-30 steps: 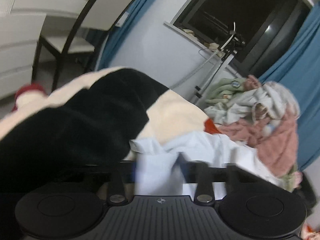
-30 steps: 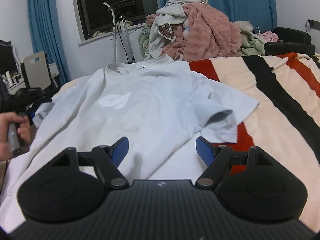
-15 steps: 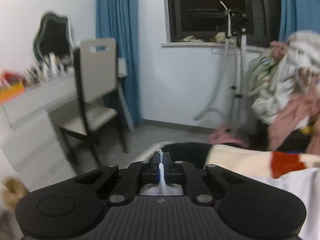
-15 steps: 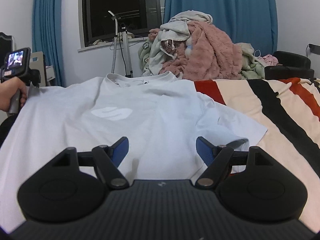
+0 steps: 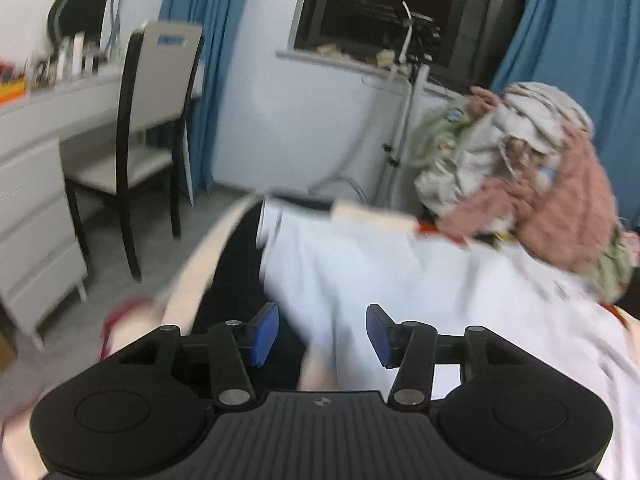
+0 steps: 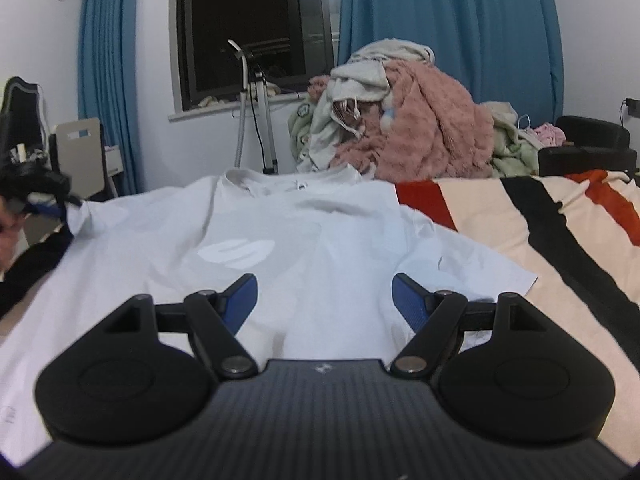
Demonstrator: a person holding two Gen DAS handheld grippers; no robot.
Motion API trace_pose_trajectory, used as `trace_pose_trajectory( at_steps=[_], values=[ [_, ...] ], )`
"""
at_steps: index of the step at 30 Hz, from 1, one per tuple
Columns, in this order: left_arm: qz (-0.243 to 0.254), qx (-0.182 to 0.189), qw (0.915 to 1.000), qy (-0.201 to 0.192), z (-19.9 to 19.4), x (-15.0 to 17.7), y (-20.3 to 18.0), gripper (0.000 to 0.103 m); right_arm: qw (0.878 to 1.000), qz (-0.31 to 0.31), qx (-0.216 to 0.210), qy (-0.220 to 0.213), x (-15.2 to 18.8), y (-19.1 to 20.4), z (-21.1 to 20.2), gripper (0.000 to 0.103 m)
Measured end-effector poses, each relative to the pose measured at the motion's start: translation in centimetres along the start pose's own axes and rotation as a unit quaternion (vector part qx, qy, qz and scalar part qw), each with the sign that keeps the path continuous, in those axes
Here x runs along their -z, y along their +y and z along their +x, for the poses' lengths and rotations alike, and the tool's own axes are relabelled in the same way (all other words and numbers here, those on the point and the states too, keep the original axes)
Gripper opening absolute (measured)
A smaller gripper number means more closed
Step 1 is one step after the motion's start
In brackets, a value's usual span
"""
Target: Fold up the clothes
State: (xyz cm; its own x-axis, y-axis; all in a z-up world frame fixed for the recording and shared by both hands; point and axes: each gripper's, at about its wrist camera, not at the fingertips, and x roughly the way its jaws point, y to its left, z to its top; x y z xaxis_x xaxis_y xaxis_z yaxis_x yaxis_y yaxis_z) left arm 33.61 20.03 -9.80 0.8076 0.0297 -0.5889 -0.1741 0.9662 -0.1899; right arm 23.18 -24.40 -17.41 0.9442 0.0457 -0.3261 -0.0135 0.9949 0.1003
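Looking at things from biggest down, all placed relative to the tongs:

Bed: striped blanket (image 6: 520,216) in cream, black and red, running under and off to the right of the right tongs; in the left wrist view its cream and black edge shows just left of the left tongs.

T-shirt: white t-shirt (image 6: 320,232) spread flat on the blanket, front up, collar at the far end, straight ahead of the right tongs. Pale logo sits ahead-left of those tongs, one sleeve lies ahead-right. In the left wrist view the shirt (image 5: 400,280) is blurry, lying ahead and to the right of the left tongs, sleeve end pointing away.

Clothes pile: heap of laundry (image 6: 408,120) with a fluffy pink piece on top, well beyond the shirt collar, far ahead of the right tongs.

Chair: pale chair with dark frame (image 5: 148,120), far ahead-left of the left tongs, next to a white bench (image 5: 36,184) with drawers.

Right tongs (image 6: 324,304): spread wide, nothing between the blue pads, hanging over the shirt's lower part.

Left tongs (image 5: 322,334): released too, pads apart, shirt edge under the gap but not pinched. From the right wrist view they're way off to the left by the sleeve, too blurry to read.
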Motion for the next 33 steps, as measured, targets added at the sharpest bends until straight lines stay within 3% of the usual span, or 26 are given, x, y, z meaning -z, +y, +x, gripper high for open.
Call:
trace_pose_trajectory(
  at_steps=[3,6,13,17,20,23,27,33],
  values=[
    [-0.019,0.023,0.9989,0.035,-6.1,4.6,2.0,0.052,1.0,-0.002,-0.002,-0.007,-0.5,-0.1,-1.6,0.076],
    [-0.014,0.019,0.9987,0.045,-10.8,7.8,3.2,0.052,1.0,0.001,-0.009,-0.016,-0.9,-0.3,-3.8,0.076],
    [0.034,0.032,0.9987,-0.022,-18.9,8.9,-0.2,0.061,0.999,-0.011,-0.026,-0.04,-3.2,0.8,-11.2,0.076],
    [0.041,0.066,0.9959,-0.047,-22.3,9.0,-2.8,0.076,0.998,-0.008,-0.023,-0.053,-3.8,1.1,-14.9,0.076],
    [0.057,0.09,0.9925,-0.06,-24.2,9.8,-5.6,0.092,0.999,0.002,-0.016,-0.044,-3.5,1.1,-15.8,0.076],
    [0.087,0.104,0.9877,-0.078,-25.7,11.2,-8.7,0.1,0.999,0.011,-0.009,-0.031,-2.6,1.0,-15.7,0.076],
    [0.117,0.132,0.9795,-0.097,-26.3,14.6,-10.7,0.103,1.0,0.005,0.002,-0.03,-1.4,1.0,-15.6,0.076],
    [0.176,0.159,0.9697,-0.06,-25.7,18.9,-12.2,0.103,1.0,0.003,0.006,-0.022,-0.7,1.4,-14.6,0.076]
  ],
)
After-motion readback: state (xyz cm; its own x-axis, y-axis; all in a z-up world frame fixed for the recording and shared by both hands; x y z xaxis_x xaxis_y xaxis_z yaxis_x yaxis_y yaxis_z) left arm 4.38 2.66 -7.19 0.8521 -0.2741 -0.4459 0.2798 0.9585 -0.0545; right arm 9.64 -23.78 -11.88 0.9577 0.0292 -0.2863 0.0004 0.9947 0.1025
